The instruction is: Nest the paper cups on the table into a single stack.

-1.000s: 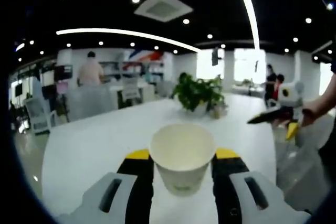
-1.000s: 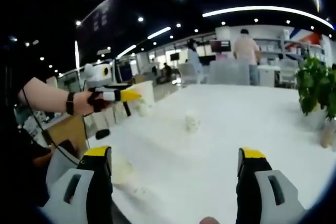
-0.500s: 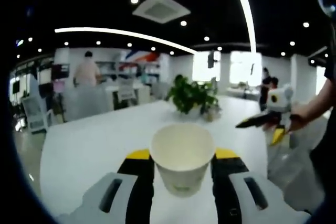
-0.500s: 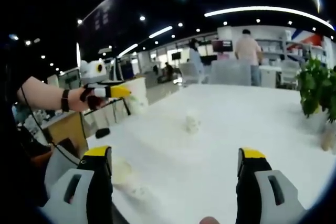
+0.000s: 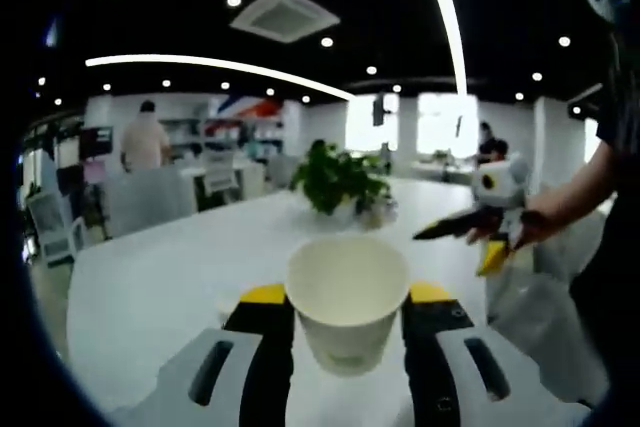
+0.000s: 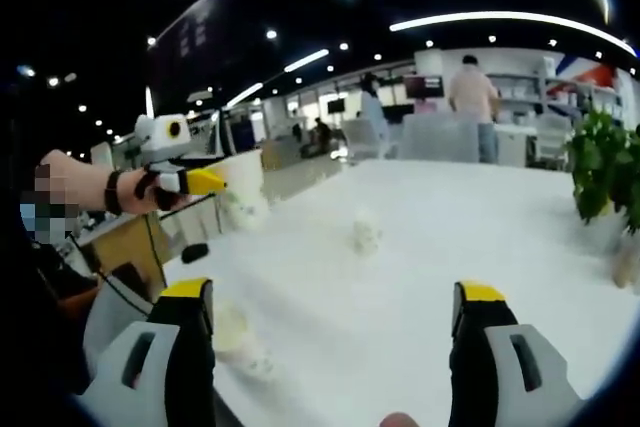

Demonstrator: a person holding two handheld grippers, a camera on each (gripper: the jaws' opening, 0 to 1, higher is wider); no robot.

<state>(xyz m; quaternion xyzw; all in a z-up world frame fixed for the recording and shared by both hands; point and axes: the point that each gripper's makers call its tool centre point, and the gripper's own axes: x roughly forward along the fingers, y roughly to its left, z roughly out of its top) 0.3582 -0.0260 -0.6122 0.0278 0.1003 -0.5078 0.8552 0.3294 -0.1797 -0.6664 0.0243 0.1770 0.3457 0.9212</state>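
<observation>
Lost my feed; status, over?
Left tool shut on paper cup. Right tool open, empty. Two cups on table. Nothing blocking.

Dim ceiling, bright spotlights (image 5: 232,0), window glare (image 5: 440,125), soft focus, perhaps motion blur, fisheye-warped edges

Open-plan office, dark ceiling with recessed spotlights and long curved light strips (image 5: 230,65). A square ceiling vent (image 5: 284,15) sits above me. My white desk (image 6: 420,217) runs far ahead, with a leafy potted plant (image 5: 335,179) at its far end. Bright windows (image 5: 445,125) glow on the back wall. A person (image 6: 470,92) stands with their back turned near grey chairs (image 6: 435,137) and shelving.
</observation>
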